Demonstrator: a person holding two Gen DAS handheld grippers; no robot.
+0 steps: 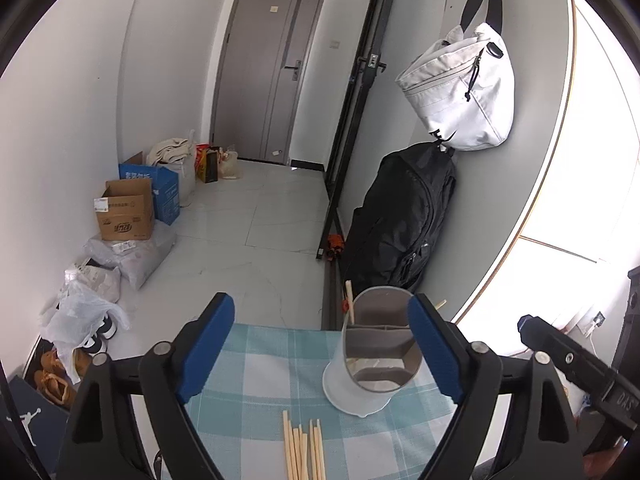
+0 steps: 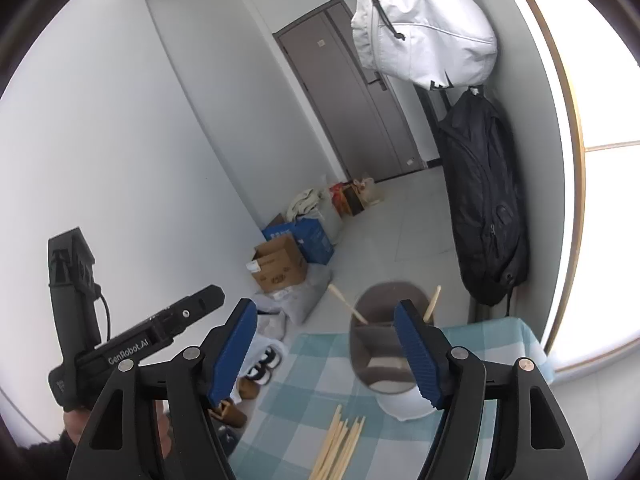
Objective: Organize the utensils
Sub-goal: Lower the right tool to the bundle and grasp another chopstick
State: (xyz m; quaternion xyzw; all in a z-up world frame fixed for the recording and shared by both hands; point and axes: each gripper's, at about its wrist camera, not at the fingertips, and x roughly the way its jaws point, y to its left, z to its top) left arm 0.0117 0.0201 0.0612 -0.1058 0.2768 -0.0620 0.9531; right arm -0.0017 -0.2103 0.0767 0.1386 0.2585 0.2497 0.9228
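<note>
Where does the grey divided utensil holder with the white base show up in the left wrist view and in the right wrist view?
Left wrist view: the grey divided utensil holder stands right of centre, low, by the right finger.
Right wrist view: the holder sits low, right of centre, behind the right finger.
Shared landmark: the loose bundle of wooden chopsticks on the blue checked tablecloth, nearer the camera than the holder.

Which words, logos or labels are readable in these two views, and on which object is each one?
"GenRobot.AI": on the left gripper body.
Jumping-figure logo, no words: on the dark box.
Print on the blue box and the cardboard box: too blurred to read.
Marks on the white bag: partly hidden.
</note>
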